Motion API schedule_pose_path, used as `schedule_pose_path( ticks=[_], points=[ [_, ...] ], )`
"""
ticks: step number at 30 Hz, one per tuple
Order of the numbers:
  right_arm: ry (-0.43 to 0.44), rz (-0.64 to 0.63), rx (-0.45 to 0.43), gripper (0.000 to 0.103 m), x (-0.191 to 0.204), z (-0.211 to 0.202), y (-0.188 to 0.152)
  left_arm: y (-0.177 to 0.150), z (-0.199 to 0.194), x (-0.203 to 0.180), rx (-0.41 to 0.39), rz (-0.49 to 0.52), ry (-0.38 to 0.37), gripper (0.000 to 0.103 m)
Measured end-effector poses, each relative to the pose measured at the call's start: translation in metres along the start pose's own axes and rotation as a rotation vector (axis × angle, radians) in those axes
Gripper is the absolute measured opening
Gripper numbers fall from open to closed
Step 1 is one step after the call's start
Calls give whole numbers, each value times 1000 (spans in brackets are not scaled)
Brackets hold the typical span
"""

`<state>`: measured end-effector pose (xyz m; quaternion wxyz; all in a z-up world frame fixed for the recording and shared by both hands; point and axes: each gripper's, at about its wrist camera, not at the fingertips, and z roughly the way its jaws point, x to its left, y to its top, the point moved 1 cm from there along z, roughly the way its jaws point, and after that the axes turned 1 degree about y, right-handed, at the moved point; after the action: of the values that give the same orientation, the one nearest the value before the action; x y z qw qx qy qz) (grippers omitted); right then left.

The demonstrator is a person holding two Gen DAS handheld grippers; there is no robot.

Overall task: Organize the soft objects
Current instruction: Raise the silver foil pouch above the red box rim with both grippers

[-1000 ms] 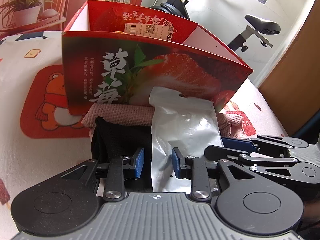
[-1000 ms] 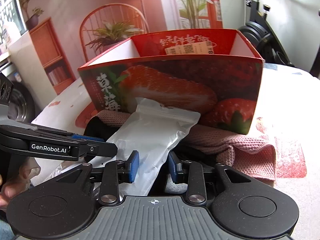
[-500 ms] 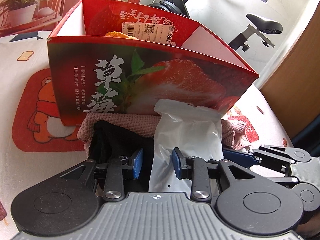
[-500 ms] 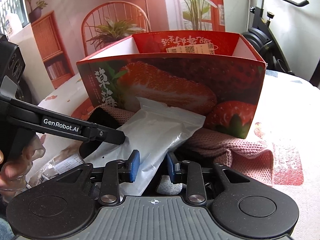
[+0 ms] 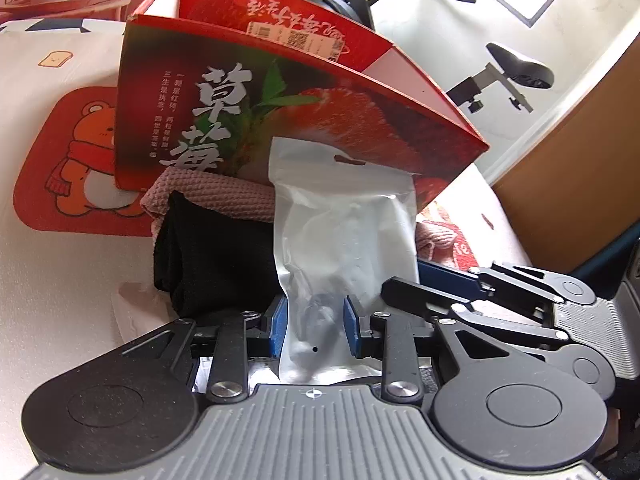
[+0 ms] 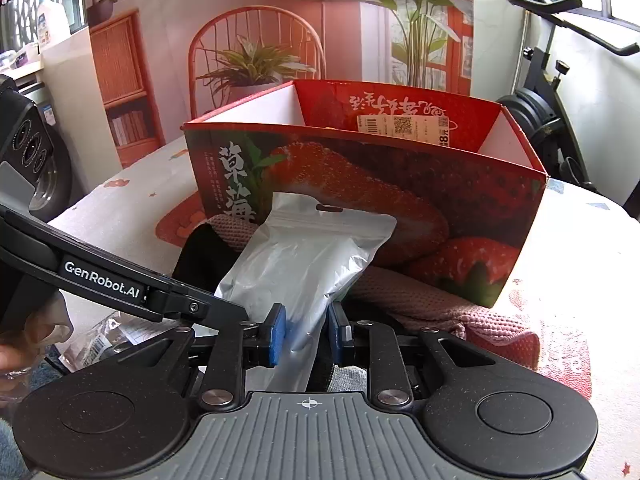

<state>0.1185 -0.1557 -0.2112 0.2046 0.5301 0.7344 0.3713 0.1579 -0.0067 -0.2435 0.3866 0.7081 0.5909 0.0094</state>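
silver pouch (image 5: pixel 344 236) gripped from both sides, leaning up against the strawberry box (image 5: pixel 280 120).
from the left: the left gripper (image 5: pixel 314 326) has its blue pads on either side of the pouch's lower end, no wider than a second ago, seemingly touching it. the pouch lies over a black cloth (image 5: pixel 216 252) and pink towel (image 5: pixel 224 192). the right gripper (image 6: pixel 306 334) is closing, its gap narrower than a second ago, pads now pinching the pouch's lower edge. judging by that, both have a hold, so lifting it into the box looks next.
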Motion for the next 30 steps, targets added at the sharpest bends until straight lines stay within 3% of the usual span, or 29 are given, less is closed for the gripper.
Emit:
schedule_pose_path(
  ticks=[3,7,12,19,30],
  points=[
    [1,10,-1,20,-1,-3,1,-2,-2,-4,-8,10,-17,32],
    [5,19,9,20,-3,-1,0,-3,-1,-4,-7,21,37,26],
    [12,41,21,20,-7,4,-5,-3,1,5,-6,-3,32,21],
    [15,53,21,21,-9,6,-7,-4,-2,-4,-32,65,60,4],
    [17,28,-106,20,-9,-22,10,10,-40,-26,-187,136,45,1]
  ],
)
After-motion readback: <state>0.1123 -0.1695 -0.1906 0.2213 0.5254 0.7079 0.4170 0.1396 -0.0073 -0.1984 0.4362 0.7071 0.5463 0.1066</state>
